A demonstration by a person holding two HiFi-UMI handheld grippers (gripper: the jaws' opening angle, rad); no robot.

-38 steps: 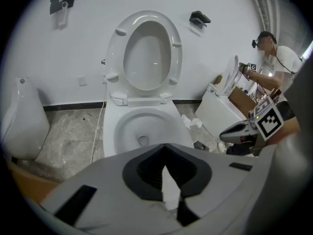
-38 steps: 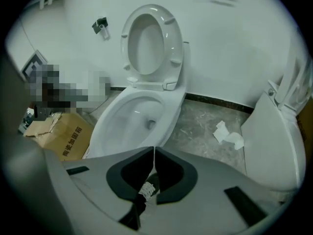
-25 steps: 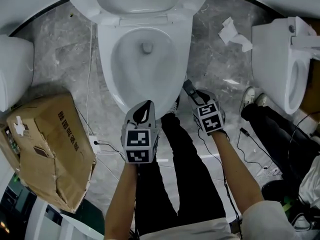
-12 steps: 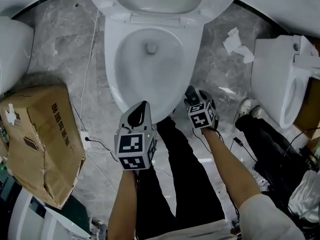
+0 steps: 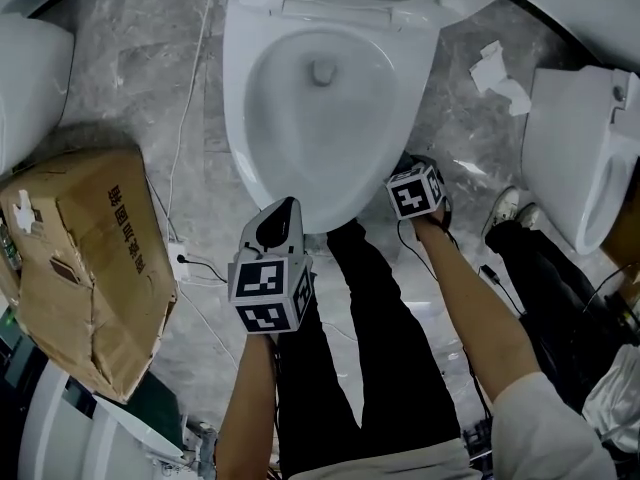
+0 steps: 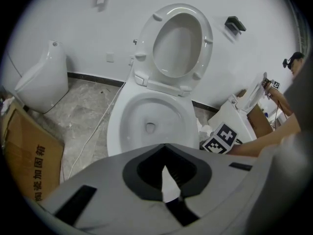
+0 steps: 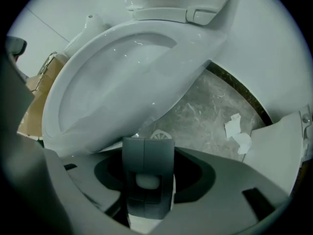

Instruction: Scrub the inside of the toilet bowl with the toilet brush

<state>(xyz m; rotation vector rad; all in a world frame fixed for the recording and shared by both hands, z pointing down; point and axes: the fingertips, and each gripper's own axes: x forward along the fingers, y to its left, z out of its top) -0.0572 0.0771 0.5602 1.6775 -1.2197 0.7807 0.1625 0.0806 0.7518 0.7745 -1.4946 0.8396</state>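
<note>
standing at 12 o'clock in the head view: white toilet bowl (image 5: pixel 240 158), seat (image 6: pixel 178 45) raised; left gripper (image 5: pixel 283 216) just off the bowl's 6 o'clock rim, jaws together, nothing between them; right gripper (image 5: pixel 410 180) at the bowl's 4 o'clock, pointing down at the floor, jaws wide apart, having just opened and eased back a touch; grey upright handle (image 7: pixel 146 155), seemingly the toilet brush's, between those jaws, no pad seen pressing it; cardboard box (image 5: pixel 90 258) at 9 o'clock; crumpled tissue (image 5: pixel 497 73) at 2 o'clock; second toilet (image 5: pixel 575 148) at 3 o'clock.

Bright even light — glare on toilet bowl (image 7: pixel 117 82); fisheye corners black.
</note>
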